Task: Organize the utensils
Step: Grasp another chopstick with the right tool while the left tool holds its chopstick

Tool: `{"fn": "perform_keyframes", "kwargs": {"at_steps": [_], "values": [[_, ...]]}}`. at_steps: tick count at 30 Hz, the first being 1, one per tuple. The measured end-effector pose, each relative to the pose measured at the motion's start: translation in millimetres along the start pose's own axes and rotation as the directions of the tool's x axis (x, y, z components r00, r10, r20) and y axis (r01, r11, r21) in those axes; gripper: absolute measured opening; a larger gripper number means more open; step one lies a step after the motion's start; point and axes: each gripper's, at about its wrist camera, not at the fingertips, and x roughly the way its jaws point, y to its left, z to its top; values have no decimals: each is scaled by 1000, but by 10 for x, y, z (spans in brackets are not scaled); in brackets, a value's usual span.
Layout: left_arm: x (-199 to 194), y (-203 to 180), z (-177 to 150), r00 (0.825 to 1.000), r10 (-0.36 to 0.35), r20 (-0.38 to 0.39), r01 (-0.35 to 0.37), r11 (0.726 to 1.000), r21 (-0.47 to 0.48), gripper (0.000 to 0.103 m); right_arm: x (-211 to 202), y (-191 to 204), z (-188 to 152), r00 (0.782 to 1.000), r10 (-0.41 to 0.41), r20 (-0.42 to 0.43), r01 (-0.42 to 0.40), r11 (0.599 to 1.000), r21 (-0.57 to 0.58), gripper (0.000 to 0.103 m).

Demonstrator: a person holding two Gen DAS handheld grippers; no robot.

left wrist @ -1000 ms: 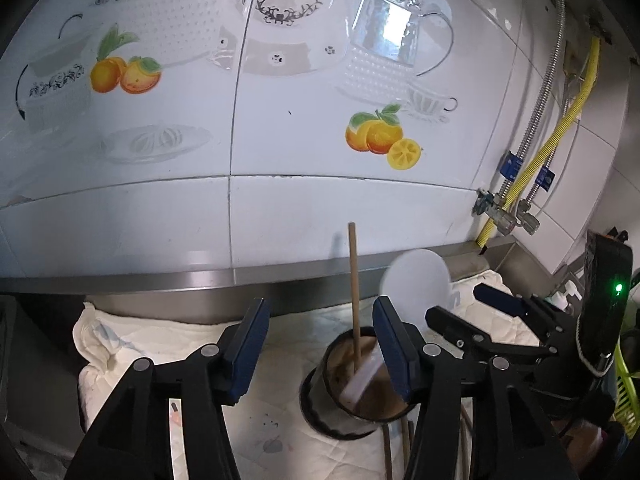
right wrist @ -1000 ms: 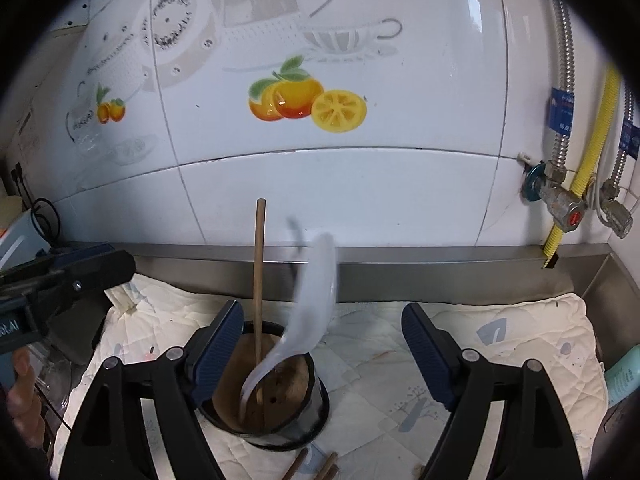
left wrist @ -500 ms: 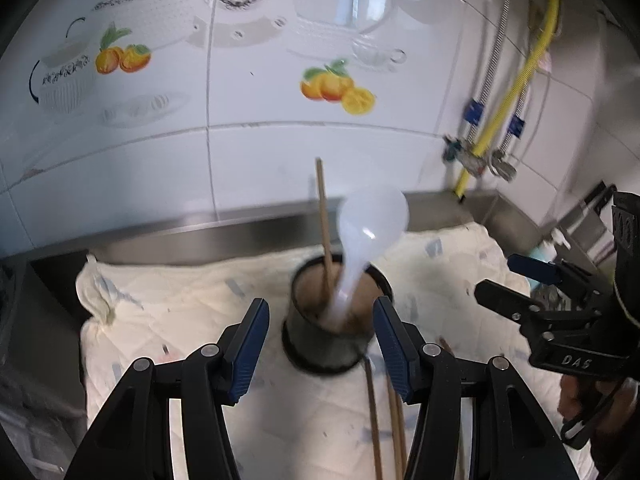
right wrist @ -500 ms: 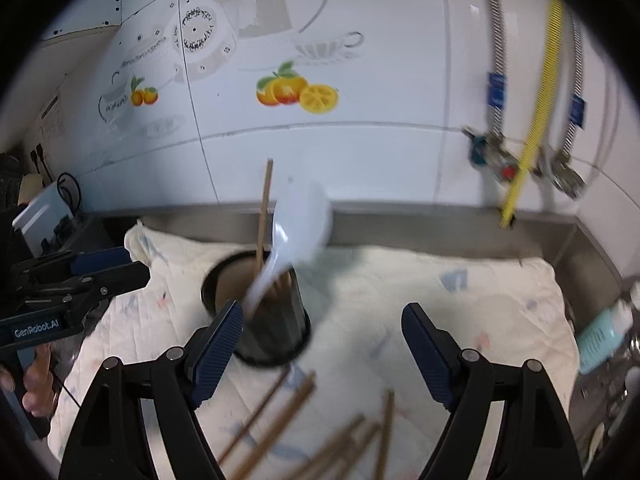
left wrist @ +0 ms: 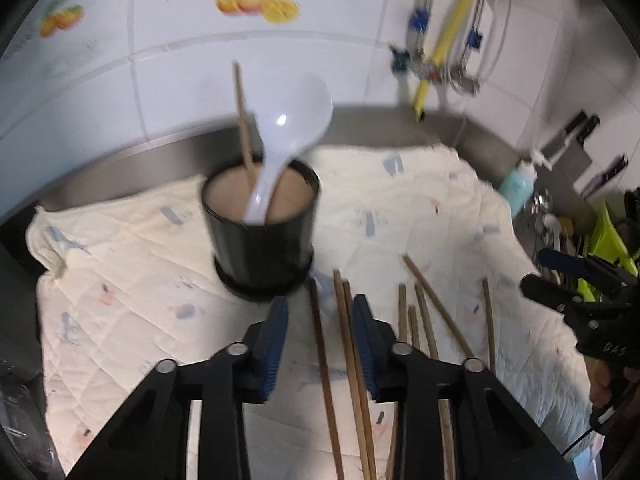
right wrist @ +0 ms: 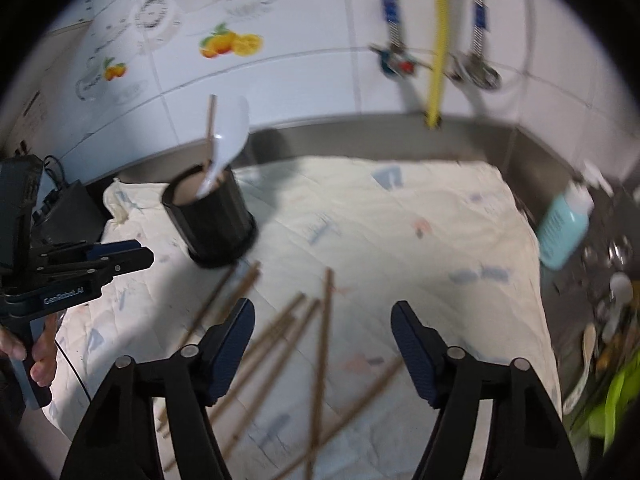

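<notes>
Holding both grippers above a cream quilted cloth (right wrist: pixel 400 220), we list what lies before them. Our left gripper (left wrist: pixel 320 332): blue-padded fingers partly apart, three loose brown wooden chopsticks (left wrist: pixel 344 344) running up between them on the cloth; whether the pads touch the sticks, we cannot tell. Our right gripper (right wrist: pixel 322 334): fingers wide apart, nothing between them but cloth and one stick of the scattered chopsticks (right wrist: pixel 324 320) beneath.

Just beyond the left fingertips: one black cylindrical utensil holder (left wrist: pixel 262 240), upright on the cloth, tan inside. In it: one white plastic soup spoon (left wrist: pixel 294 120), bowl up, leaning right; one single wooden chopstick (left wrist: pixel 242 116), near upright, beside the spoon's handle.

Further chopsticks lie fanned on the cloth to the right of the left gripper.

Right edge of cloth: one pale blue pump bottle (right wrist: pixel 564 224). Behind: white tiled wall with orange-fruit decals (right wrist: pixel 230 42), a yellow corrugated hose (right wrist: pixel 436 40) and braided metal hoses with valves.
</notes>
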Motion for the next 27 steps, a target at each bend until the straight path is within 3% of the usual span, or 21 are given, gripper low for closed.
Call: {"fn": "perform_keyframes", "kwargs": {"at_steps": [7, 14, 27], "values": [[568, -23, -9, 992, -14, -126, 18, 999, 27, 25, 150, -257, -253, 997, -47, -69, 52, 996, 75, 64], [1068, 32, -29, 978, -4, -207, 10, 1000, 27, 25, 309, -424, -432, 991, -58, -120, 74, 988, 134, 63], [1463, 109, -3, 970, 7, -243, -3, 1000, 16, 23, 465, -579, -532, 985, -48, -168, 83, 974, 209, 52]]}}
